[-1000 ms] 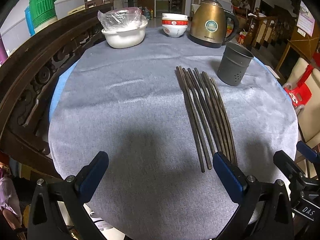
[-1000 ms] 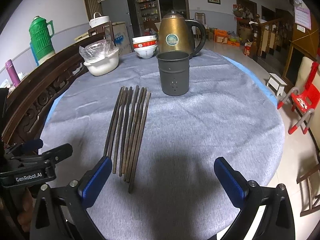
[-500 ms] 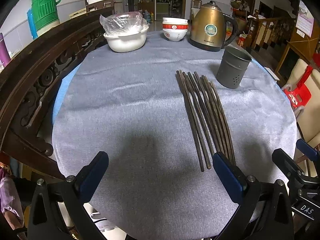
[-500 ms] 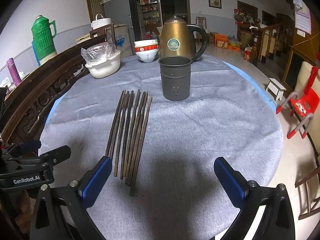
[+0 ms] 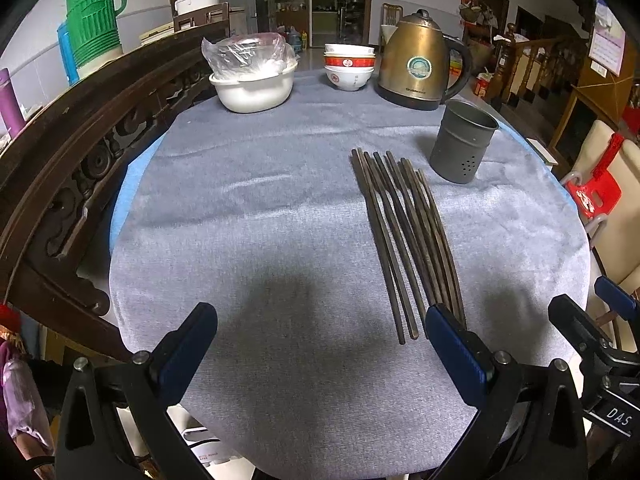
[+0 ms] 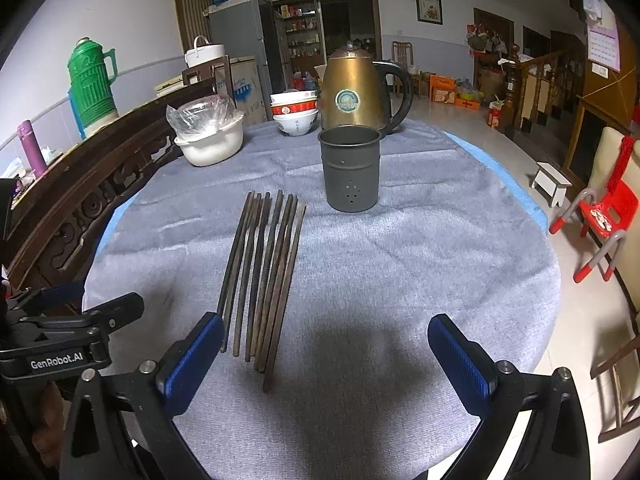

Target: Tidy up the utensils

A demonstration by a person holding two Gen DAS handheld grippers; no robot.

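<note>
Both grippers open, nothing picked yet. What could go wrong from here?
1. The chopsticks lie packed side by side on the cloth; closing the right gripper on them may catch several or scatter the rest.
2. The grey holder looks light and narrow-mouthed; a tilted insertion could tip it.
3. The left gripper sits close beside the right, so the two could collide.

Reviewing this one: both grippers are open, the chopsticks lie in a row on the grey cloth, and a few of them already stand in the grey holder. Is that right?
Not quite. The holder is empty: the right wrist view looks into its open top and shows no chopsticks inside. All of them lie on the cloth, beside the holder. The left gripper and right gripper are indeed open.
</note>
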